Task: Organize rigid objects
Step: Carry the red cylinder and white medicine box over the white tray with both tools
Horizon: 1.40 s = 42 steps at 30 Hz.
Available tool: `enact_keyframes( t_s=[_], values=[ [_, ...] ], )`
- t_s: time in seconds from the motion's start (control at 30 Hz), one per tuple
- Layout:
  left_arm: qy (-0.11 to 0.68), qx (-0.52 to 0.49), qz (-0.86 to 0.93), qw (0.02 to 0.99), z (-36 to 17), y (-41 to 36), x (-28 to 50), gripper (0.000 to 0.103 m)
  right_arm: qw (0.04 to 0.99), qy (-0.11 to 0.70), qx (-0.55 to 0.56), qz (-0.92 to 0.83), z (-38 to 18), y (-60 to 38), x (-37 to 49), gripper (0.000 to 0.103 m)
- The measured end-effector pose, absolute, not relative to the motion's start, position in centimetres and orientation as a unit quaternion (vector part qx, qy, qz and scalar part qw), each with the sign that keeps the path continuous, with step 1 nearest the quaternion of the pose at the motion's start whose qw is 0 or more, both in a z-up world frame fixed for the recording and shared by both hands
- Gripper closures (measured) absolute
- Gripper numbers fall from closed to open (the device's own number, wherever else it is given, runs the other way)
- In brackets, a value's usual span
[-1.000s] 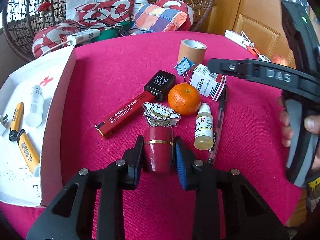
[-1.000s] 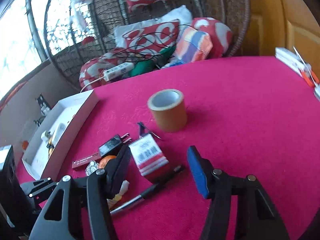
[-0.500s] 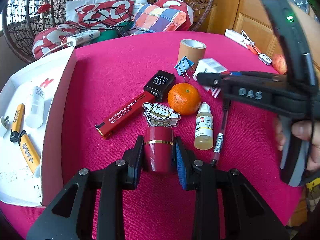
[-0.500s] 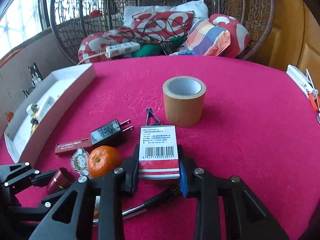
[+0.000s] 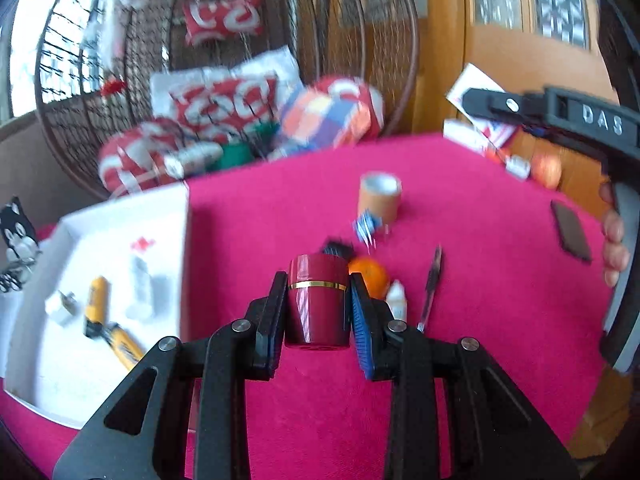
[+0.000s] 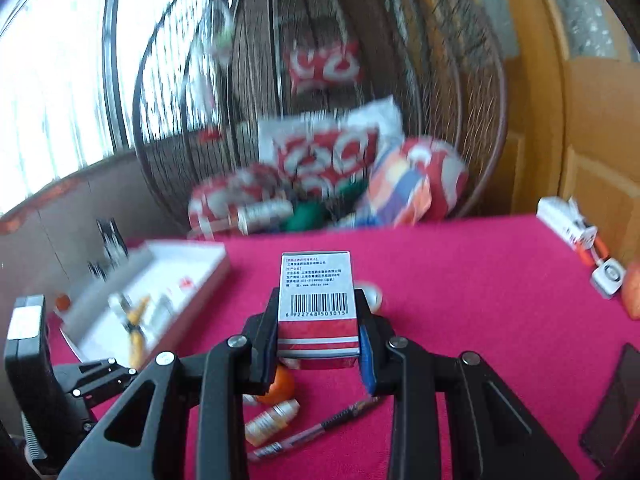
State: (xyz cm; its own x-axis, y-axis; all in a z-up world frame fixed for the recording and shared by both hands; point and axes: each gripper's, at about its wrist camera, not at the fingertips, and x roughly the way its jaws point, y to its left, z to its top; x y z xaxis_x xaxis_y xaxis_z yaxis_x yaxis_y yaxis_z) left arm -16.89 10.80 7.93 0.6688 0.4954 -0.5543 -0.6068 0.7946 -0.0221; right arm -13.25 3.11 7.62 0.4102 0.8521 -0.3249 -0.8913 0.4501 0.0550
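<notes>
A dark red cylindrical cap with a gold band [image 5: 318, 300] sits clamped in our left gripper [image 5: 318, 308], right of the white cardboard tray [image 5: 100, 352]; our right gripper [image 6: 318, 340] pinches a red-and-white barcoded carton [image 6: 316, 308].

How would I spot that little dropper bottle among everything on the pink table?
Start at the pink tablecloth, then find the orange below the right gripper. The dropper bottle lies on its side between that fruit and the pen. It alone is pale with a white cap.

open pink cloth [image 5: 500, 280] right of pen [image 5: 430, 292], orange [image 5: 370, 276] and tape roll [image 5: 380, 198] ahead
</notes>
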Motion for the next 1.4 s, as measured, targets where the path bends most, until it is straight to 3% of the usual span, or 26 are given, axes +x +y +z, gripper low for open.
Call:
enact_keyframes(
  t_s=[0.33,1.4],
  values=[
    [0.192,-0.116,0.327,0.918,12.9,11.5,-21.3,0.074,0.837,0.07,-0.043,0.541,11.1,1.6,-17.3,0.072],
    [0.154,-0.16,0.359,0.907,13.1,13.7,-26.0,0.074,0.811,0.096,-0.075,0.573,10.4,3.8,-19.3,0.072]
  ],
)
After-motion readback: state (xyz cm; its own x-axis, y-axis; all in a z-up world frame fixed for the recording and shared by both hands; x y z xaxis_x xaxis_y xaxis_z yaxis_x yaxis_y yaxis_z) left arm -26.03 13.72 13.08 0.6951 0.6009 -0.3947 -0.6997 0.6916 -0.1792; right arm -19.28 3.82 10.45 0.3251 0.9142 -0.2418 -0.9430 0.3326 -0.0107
